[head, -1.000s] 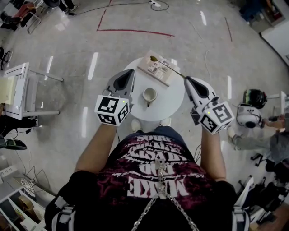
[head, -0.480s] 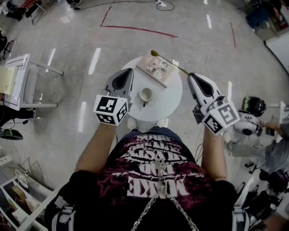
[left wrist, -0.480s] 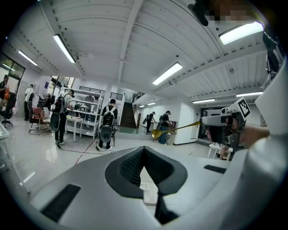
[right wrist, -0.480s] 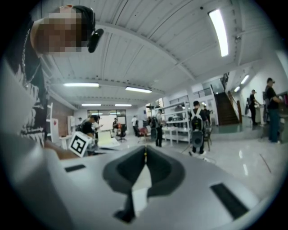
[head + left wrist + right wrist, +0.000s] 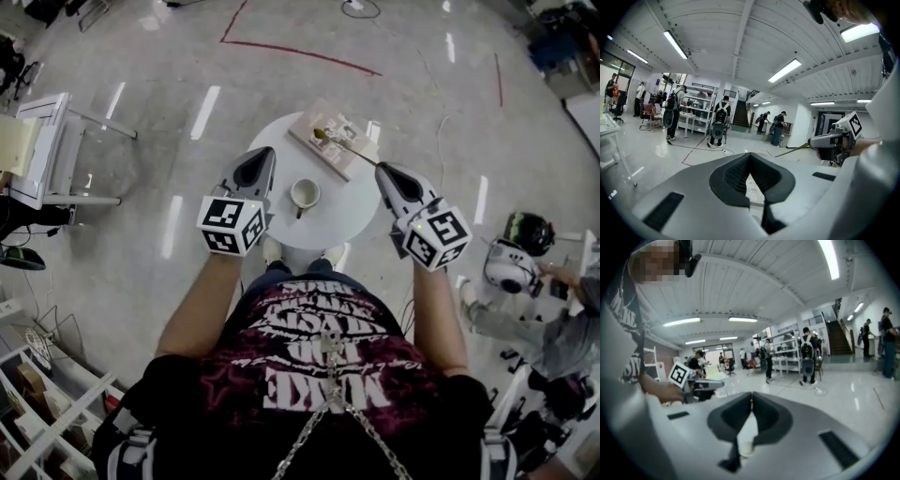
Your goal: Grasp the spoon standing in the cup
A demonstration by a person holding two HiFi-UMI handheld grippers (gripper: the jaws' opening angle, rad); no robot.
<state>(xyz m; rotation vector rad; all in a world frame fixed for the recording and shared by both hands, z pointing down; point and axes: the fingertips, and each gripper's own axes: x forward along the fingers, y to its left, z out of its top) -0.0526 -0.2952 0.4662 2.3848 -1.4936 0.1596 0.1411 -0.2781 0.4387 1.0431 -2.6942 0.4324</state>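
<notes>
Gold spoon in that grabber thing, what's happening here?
A person stands over a small round white table with a gripper in each hand. The right gripper is shut on a long gold spoon, which pokes out over a book. The white cup sits on the table with no spoon in it. The left gripper, shut on nothing, hangs beside the cup.

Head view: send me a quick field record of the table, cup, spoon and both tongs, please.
table: round white table
cup: cream cup, upright near the table's middle, no spoon in it
spoon: thin gold spoon, handle end gripped, bowl over the book; contact with it unclear
book: illustrated book, on the table's far side
left tongs: shut, empty, left of the cup
right tongs: shut on the spoon's handle, right of the cup
task status: spoon out of the cup, held
</notes>
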